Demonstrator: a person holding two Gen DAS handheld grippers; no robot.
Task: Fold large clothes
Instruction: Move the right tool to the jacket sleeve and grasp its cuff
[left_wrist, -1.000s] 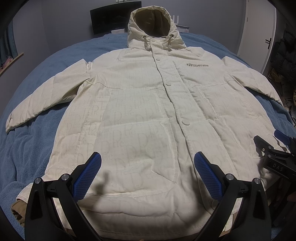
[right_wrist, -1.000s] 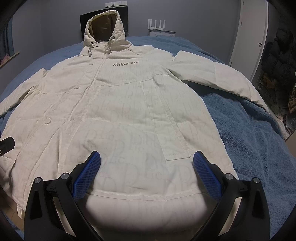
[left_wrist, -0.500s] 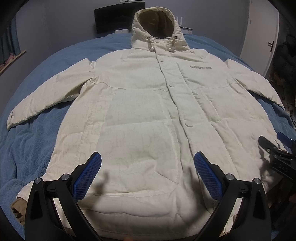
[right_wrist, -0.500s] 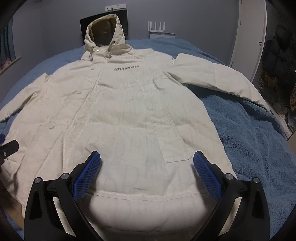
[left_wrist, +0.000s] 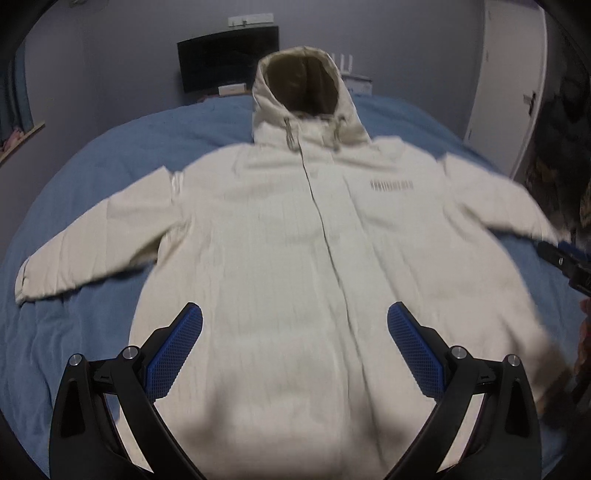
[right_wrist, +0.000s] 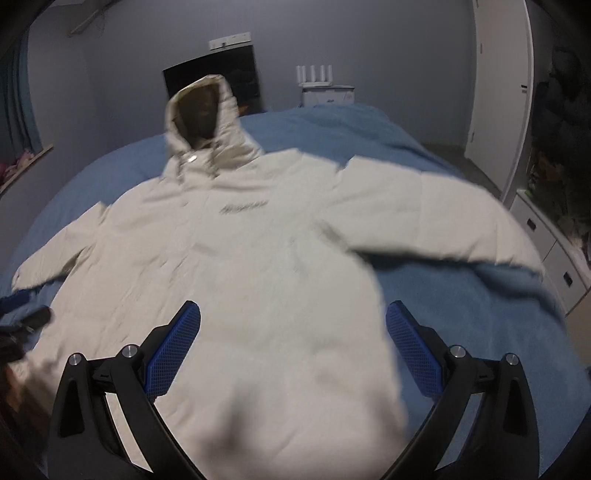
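Both cameras are pulling up and back from the coat (left_wrist: 295, 258) compared with half a second ago: the whole garment, hood (left_wrist: 303, 92) included, is now fitting in each view, and both views are smearing with motion blur. The coat is lying flat, front up, on the blue bedspread (left_wrist: 92, 177), hood at 12 o'clock, hem at 6 o'clock, sleeves spreading toward 9 and 3 o'clock. The left gripper (left_wrist: 294, 350) is hovering above the lower hem with fingers wide apart, holding nothing; the right gripper (right_wrist: 293, 349) is likewise spread and empty over the hem's right half. Judgement: no fold is started yet; the retreat reads as repositioning, probably toward a sleeve (right_wrist: 424, 218) or side edge. Blur is hiding the snaps and chest logo (left_wrist: 390, 184) detail.
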